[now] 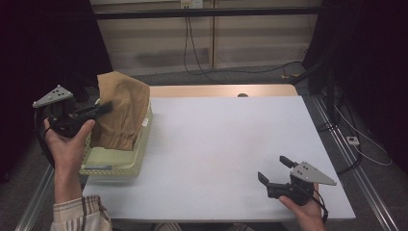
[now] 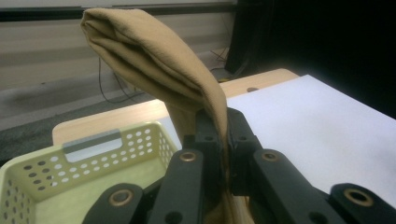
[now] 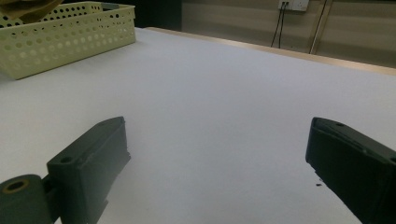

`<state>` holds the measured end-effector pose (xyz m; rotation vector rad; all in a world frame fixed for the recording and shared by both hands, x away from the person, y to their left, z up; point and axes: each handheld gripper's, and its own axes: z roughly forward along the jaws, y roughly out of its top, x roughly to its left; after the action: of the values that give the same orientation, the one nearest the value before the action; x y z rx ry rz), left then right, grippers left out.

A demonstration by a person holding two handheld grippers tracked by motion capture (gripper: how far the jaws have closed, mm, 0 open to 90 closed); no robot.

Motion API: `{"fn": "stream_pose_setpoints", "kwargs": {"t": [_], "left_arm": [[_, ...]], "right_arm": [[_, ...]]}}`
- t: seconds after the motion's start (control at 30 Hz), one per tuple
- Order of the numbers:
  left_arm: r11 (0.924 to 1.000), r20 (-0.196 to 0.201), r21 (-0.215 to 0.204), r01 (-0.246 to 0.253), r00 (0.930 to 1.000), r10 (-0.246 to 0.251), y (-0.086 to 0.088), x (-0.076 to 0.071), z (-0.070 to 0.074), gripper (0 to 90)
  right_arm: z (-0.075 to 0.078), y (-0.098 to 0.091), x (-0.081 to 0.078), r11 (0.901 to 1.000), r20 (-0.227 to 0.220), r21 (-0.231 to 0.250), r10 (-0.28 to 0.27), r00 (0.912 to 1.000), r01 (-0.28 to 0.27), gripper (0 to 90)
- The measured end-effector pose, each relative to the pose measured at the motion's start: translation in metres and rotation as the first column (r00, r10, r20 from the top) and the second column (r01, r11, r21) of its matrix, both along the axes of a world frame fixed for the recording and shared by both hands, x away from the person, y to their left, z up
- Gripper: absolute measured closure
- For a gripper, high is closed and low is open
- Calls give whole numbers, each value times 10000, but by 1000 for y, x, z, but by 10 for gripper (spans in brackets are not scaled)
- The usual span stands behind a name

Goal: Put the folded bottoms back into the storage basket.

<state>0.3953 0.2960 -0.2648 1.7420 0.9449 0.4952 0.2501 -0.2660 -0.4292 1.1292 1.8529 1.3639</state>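
2 tongs were in your hands. Your left tongs [image 1: 103,108] were pinching the tan cloth [image 1: 120,108], jaws pressed onto a fold of it, and held it lifted over the pale yellow perforated basket [image 1: 115,166] at the left edge of the table [image 1: 216,144]; the cloth's lower end hung down into the basket, its upper part standing above the jaws. Your right tongs [image 1: 274,169] sat low over the white table near its front right corner, jaws spread wide with nothing between them, well apart from the basket
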Motion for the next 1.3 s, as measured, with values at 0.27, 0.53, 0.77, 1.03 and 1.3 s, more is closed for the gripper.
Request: {"fn": "stream_pose_setpoints", "kwargs": {"t": [0.27,0.53,0.77,1.03,1.3], "left_arm": [[9996,-446,109,-248,9987,253,4,6,-10,860],[9994,-736,22,-356,9966,357,11,10,-17,860],[9986,-1032,37,-531,9932,532,17,14,-25,860],[9987,-1511,25,-502,9873,500,20,22,-38,859],[9990,-1763,56,-446,9833,448,21,25,-45,860]], "right_arm": [[0,0,0,10000,7,-15,8,10000,-8,60],[0,0,0,10000,1,-10,8,10000,-8,60],[0,0,0,10000,-2,-16,26,10000,-26,60],[0,0,0,10000,-3,-1,12,10000,-12,60],[0,0,0,10000,-7,-16,17,10000,-17,60]]}}
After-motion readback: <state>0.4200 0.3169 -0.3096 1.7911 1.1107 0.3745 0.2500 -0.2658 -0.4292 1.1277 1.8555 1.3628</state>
